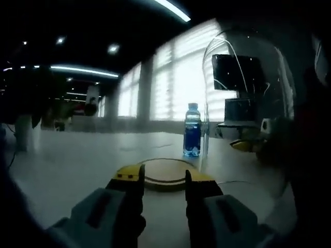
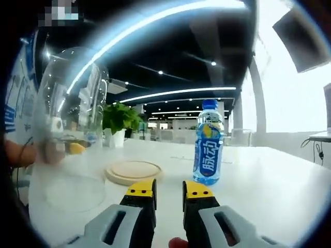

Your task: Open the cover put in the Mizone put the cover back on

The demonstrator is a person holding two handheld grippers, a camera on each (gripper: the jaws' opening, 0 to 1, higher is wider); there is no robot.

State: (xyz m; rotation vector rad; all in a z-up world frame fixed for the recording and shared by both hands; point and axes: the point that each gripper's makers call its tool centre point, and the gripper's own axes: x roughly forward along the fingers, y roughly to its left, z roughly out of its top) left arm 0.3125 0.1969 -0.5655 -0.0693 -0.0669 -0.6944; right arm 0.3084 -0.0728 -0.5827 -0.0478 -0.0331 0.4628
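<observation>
The Mizone bottle (image 1: pixel 192 130), blue with a blue cap, stands upright on the white table behind the round wooden base (image 1: pixel 165 173). To the right of them is the clear glass dome cover (image 1: pixel 248 103), off the base, its rim low by the tabletop. My left gripper (image 1: pixel 164 181) is open just in front of the base, holding nothing. In the right gripper view the bottle (image 2: pixel 208 142) stands just beyond my right gripper (image 2: pixel 169 195), which is open and holds nothing. The base (image 2: pixel 133 171) lies ahead to the left, and the dome (image 2: pixel 67 129) is further left.
The white table (image 1: pixel 77 165) stretches wide to the left. A potted plant (image 2: pixel 120 124) stands at the far side. Monitors (image 1: pixel 239 72) and bright windows are behind the dome. A yellow-tipped object (image 2: pixel 76 148) and a person's hand show through the glass.
</observation>
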